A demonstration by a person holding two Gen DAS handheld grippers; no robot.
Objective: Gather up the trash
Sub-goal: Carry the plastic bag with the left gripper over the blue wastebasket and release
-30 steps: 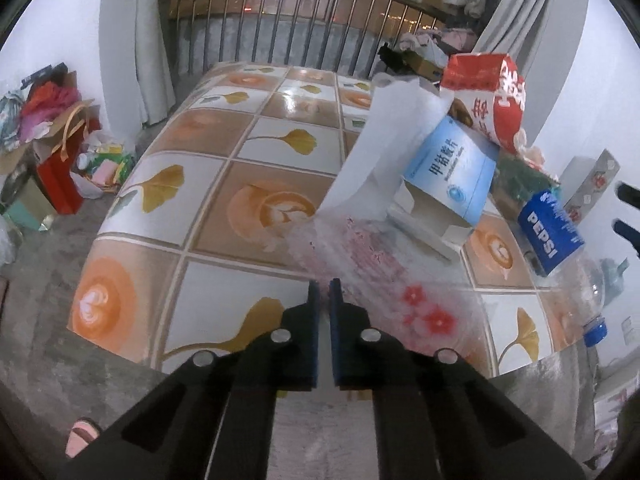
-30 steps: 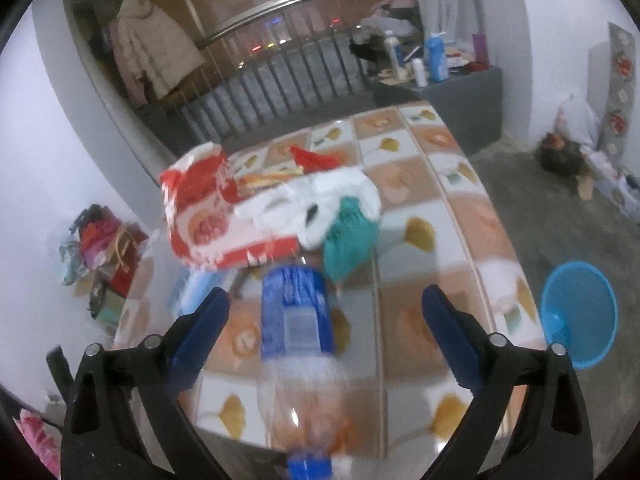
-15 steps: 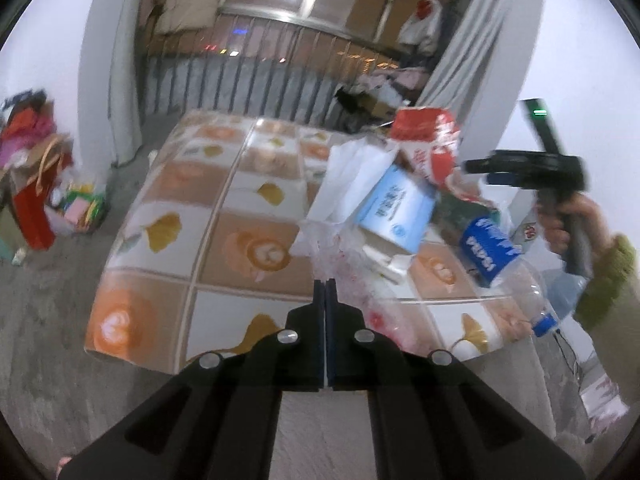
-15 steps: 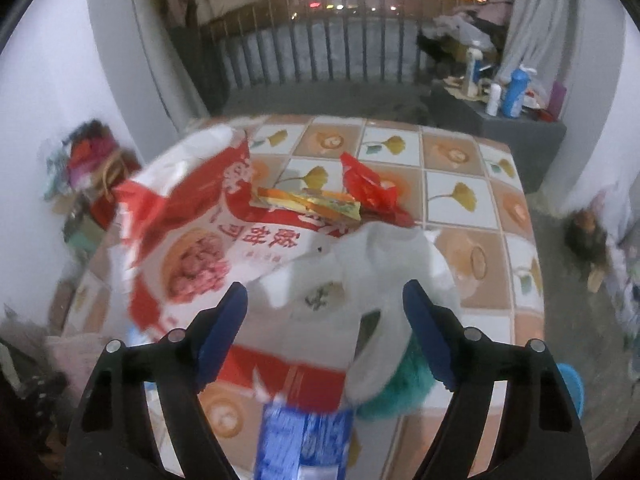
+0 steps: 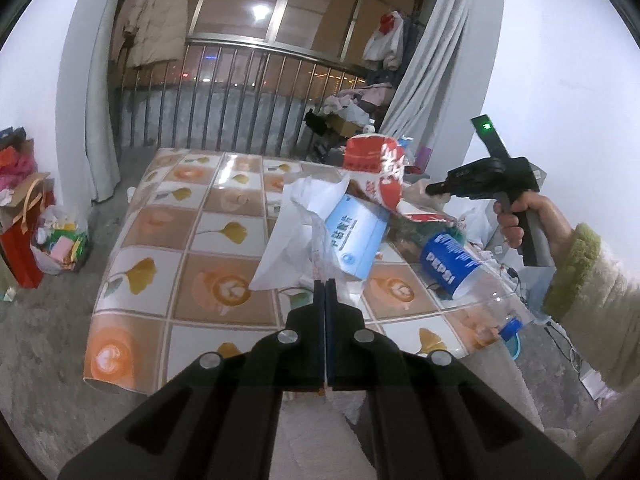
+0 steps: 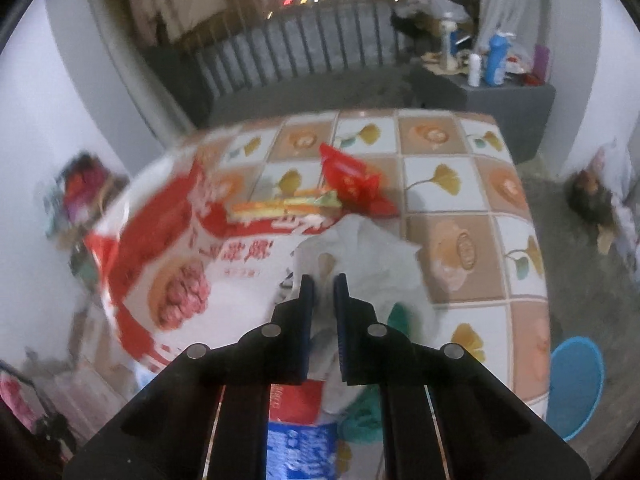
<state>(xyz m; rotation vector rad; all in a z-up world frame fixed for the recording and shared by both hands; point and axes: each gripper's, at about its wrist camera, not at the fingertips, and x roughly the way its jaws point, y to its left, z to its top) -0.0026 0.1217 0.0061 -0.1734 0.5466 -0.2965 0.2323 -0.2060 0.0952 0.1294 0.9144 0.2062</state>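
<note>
Clear plastic bag [image 5: 320,248] pinched in left gripper [image 5: 325,282]; right gripper [image 6: 323,280] narrowly parted around white bag [image 6: 360,256], beside red packet [image 6: 200,264].

A glossy patterned oilcloth [image 5: 224,240] covers the table, on which lie a clear, thin plastic bag [image 5: 320,248], a matt cardboard box [image 5: 352,236], a shiny red-and-white foil-like snack bag [image 6: 180,272], a transparent plastic Pepsi bottle [image 5: 472,280] and crumpled white paper [image 6: 360,256].
</note>
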